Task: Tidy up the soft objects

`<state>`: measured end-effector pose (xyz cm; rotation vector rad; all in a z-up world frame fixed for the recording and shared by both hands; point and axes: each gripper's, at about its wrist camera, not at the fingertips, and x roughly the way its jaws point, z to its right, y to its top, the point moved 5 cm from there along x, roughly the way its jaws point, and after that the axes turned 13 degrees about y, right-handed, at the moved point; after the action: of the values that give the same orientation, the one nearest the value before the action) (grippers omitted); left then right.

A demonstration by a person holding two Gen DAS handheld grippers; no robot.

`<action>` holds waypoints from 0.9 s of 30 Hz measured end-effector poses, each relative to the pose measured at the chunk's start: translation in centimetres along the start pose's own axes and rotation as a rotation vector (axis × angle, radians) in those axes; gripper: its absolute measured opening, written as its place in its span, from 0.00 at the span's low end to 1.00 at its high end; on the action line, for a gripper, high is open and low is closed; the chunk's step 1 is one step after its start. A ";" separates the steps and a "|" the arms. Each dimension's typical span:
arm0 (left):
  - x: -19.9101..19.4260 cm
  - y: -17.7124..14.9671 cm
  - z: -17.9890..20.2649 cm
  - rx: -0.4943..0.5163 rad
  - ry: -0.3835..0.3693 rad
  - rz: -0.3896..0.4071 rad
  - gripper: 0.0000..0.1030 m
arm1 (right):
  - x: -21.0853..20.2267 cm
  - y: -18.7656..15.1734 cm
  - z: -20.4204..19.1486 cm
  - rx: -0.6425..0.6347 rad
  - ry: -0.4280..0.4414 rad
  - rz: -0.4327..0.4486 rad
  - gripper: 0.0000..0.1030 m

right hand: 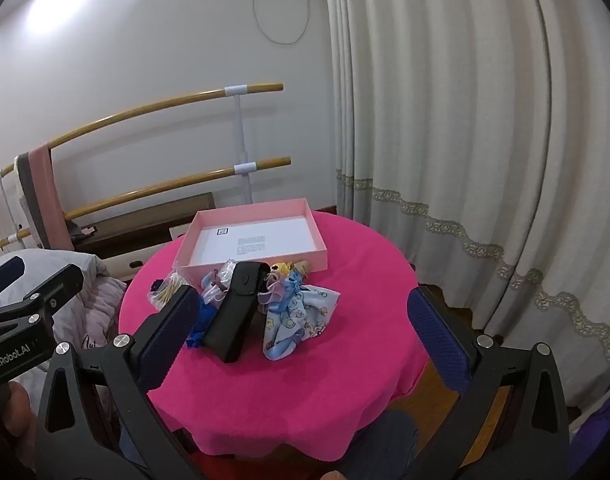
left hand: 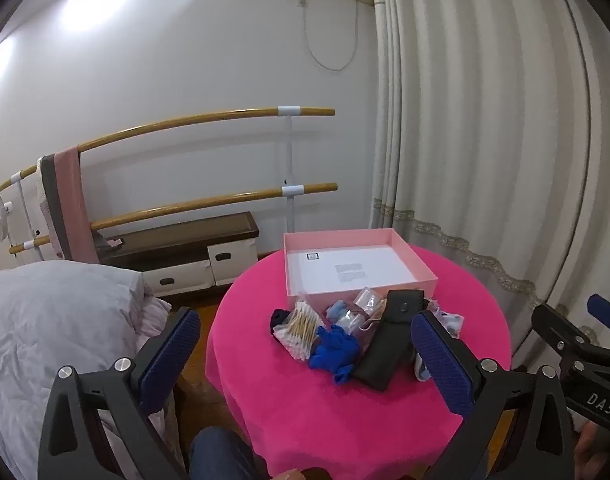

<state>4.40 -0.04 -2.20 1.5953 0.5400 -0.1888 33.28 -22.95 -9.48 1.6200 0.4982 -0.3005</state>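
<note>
A pile of soft items lies on the round pink-covered table [left hand: 305, 408] in front of an empty pink box [left hand: 357, 268]. The pile holds a black pouch [left hand: 389, 340], a blue glove [left hand: 337, 350], a bag of cotton swabs [left hand: 301, 328] and clear plastic bags [left hand: 365, 304]. In the right wrist view I see the box [right hand: 257, 240], the black pouch [right hand: 237, 312] and a blue patterned cloth [right hand: 297, 320]. My left gripper [left hand: 305, 360] is open and empty above the table's near side. My right gripper [right hand: 301, 332] is open and empty, held back from the pile.
A bed with a grey quilt [left hand: 45, 340] stands to the left of the table. A dark low cabinet [left hand: 185, 248] and wooden wall bars [left hand: 209, 200] are behind. Curtains [left hand: 485, 140] hang on the right. The right gripper shows at the right edge [left hand: 577, 352].
</note>
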 end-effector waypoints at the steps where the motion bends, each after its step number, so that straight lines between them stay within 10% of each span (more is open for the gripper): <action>1: -0.1 0.0 0.0 -0.001 0.002 0.005 1.00 | -0.1 0.0 0.0 0.000 0.000 -0.001 1.00; 27: 0.3 0.1 0.1 -0.021 0.019 0.011 1.00 | -0.7 -0.2 0.0 -0.002 0.000 -0.001 1.00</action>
<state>4.74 -0.05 -2.27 1.5803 0.5467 -0.1595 32.58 -23.05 -9.28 1.6182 0.4994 -0.3007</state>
